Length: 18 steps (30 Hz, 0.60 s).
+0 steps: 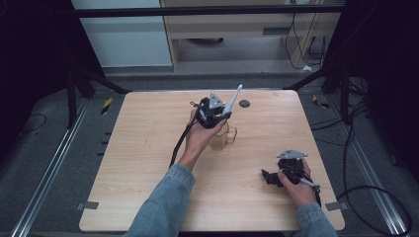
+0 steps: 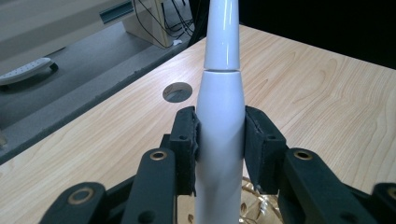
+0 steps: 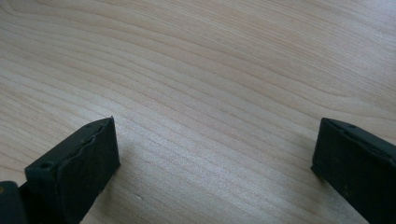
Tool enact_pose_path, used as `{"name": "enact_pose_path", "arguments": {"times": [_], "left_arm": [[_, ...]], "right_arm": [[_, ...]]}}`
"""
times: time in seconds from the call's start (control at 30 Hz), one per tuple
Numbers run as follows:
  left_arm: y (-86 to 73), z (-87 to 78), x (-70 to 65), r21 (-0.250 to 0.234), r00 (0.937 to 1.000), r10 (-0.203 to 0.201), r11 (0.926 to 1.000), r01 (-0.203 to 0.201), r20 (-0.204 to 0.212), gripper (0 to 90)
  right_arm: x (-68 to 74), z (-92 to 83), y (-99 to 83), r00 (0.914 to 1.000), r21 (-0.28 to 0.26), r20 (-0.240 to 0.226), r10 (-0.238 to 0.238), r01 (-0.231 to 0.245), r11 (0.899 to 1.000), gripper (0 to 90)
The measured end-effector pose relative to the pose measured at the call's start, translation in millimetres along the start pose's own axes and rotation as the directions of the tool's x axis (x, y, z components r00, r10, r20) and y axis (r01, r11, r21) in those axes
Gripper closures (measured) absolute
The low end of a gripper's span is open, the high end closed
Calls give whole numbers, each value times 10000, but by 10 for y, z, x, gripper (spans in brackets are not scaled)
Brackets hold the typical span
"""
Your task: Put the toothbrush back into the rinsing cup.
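A slim white handle, like that of an electric toothbrush, points up and away over the middle of the wooden table. My left gripper is shut on its thick lower part, and in the left gripper view both pads press against the white body. Just beneath it stands a clear glass cup with a gold pattern, whose rim shows under the jaws. My right gripper lies low at the table's front right, open, with only bare wood between its jaws.
A round dark hole sits in the tabletop near the far edge, also seen past the handle as the hole. Cables trail on the floor to the right. A pale cabinet stands beyond the table.
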State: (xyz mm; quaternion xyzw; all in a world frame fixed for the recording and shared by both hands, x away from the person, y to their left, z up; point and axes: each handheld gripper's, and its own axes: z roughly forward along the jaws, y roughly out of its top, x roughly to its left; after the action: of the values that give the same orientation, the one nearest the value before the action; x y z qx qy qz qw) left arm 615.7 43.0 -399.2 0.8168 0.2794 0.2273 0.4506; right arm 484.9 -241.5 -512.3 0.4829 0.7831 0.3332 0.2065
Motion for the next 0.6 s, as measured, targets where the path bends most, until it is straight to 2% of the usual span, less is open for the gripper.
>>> {"name": "enact_pose_path", "arguments": {"times": [0.6], "left_arm": [[-72, -11, -4, 108, 10000, -12, 9999, 12, 23, 665]], "right_arm": [[0, 3, -1, 10000, -17, -3, 0, 0, 10000, 6]]}}
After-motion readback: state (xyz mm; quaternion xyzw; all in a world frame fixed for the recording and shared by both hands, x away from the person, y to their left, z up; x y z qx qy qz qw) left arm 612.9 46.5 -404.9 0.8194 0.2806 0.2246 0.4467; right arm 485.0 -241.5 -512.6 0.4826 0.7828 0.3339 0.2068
